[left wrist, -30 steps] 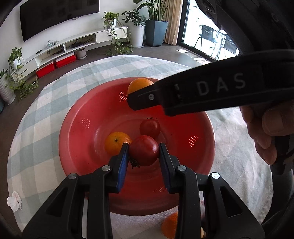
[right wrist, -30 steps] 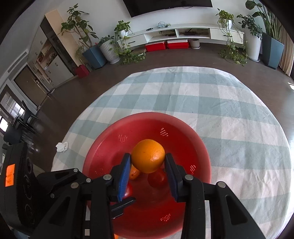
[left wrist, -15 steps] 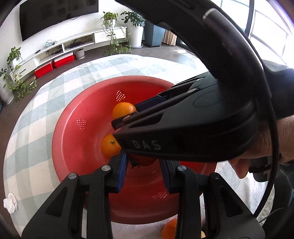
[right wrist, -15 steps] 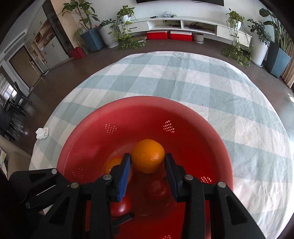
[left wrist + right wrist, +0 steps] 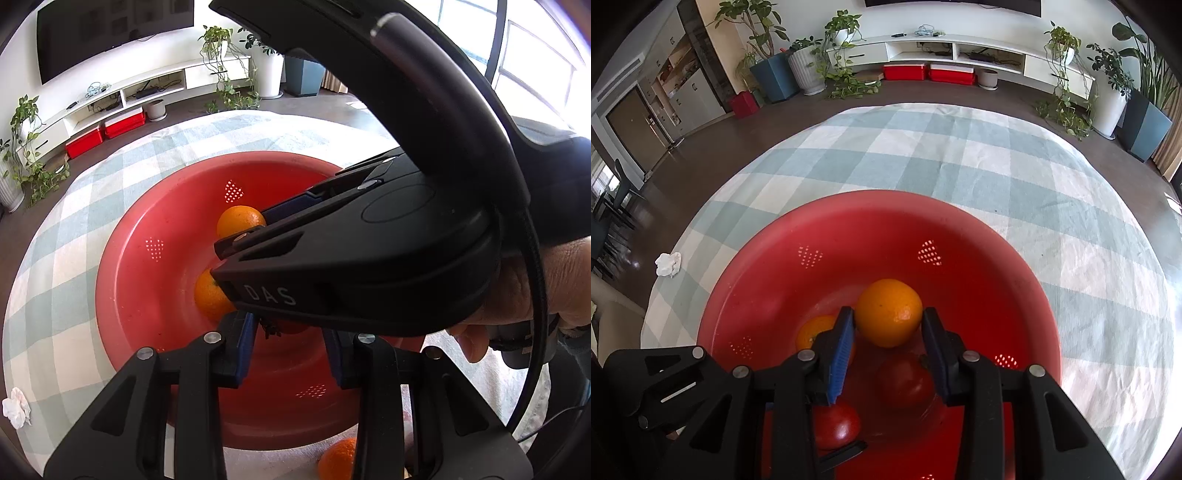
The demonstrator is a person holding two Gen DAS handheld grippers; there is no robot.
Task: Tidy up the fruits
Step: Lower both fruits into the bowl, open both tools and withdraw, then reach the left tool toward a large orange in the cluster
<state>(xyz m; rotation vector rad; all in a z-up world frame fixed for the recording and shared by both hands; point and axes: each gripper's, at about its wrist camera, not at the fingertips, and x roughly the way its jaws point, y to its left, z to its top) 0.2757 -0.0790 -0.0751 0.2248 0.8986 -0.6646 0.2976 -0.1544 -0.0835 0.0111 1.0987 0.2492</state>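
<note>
Fingers (image 5: 846,343) of our right gripper (image 5: 888,332) bracket an orange (image 5: 888,312) over the bowl (image 5: 960,221); next, spread them wider to drop it.

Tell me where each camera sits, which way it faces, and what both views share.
Left wrist: on the left gripper, looking down into the red colander; the right gripper and the person's hand cross in front.
Right wrist: on the right gripper, facing the TV wall over the colander; its fingers flank a large orange, and the left gripper shows at bottom left.
Shared: colander, large orange, a smaller orange, checked tablecloth.
</note>
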